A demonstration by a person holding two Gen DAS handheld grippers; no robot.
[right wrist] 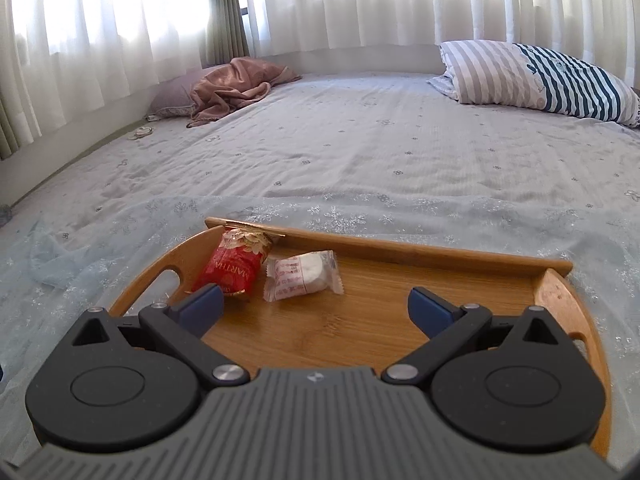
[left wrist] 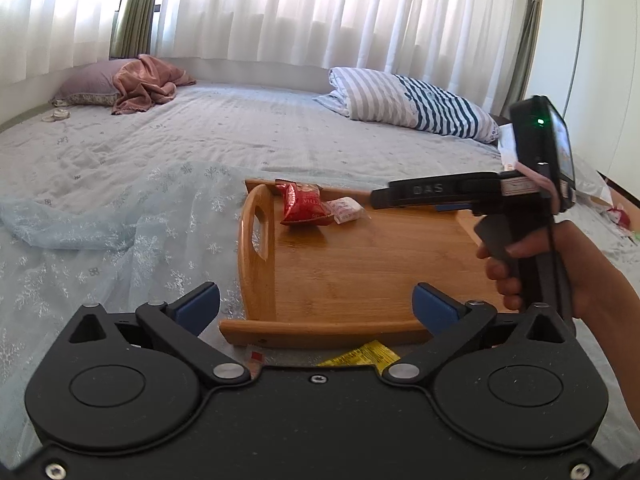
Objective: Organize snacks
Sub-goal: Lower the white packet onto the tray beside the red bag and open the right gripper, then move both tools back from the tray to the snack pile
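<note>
1. The bed (right wrist: pixel 360 152), under a pale blue flowered quilt, fills both views; white curtains (right wrist: pixel 360 0) hang behind it
2. A striped pillow (right wrist: pixel 540 76) lies at the far right of the bed, and a mauve pillow (left wrist: pixel 90 84) at the far left with a crumpled pink cloth (left wrist: pixel 148 82) draped over its end
3. A sheer snowflake-patterned fabric (left wrist: pixel 132 216) is spread over the near part of the quilt, running under the tray's left side
4. The bamboo tray (left wrist: pixel 360 272) sits on the bed, its cut-out handles at the left and right ends and its long axis running left to right
5. The right gripper (right wrist: pixel 314 304) hangs above the tray's near half, jaws spread wide with nothing between them; in the left wrist view it reaches in from the right, held by a hand (left wrist: pixel 560 268), and its body hides the tray's far right corner
6. The left gripper (left wrist: pixel 316 304) hovers over the tray's near rim, jaws likewise wide apart and empty
7. A red snack packet (right wrist: pixel 236 266) lies in the tray's far left corner, its long axis running from the far rim toward the camera, top end against the rim
8. A white-wrapped round snack (right wrist: pixel 304 276) lies just beside it on the right, seemingly touching, long axis roughly across the tray
9. A yellow packet (left wrist: pixel 366 354) lies on the bed just outside the tray's near rim, partly hidden by the left gripper's body
</note>
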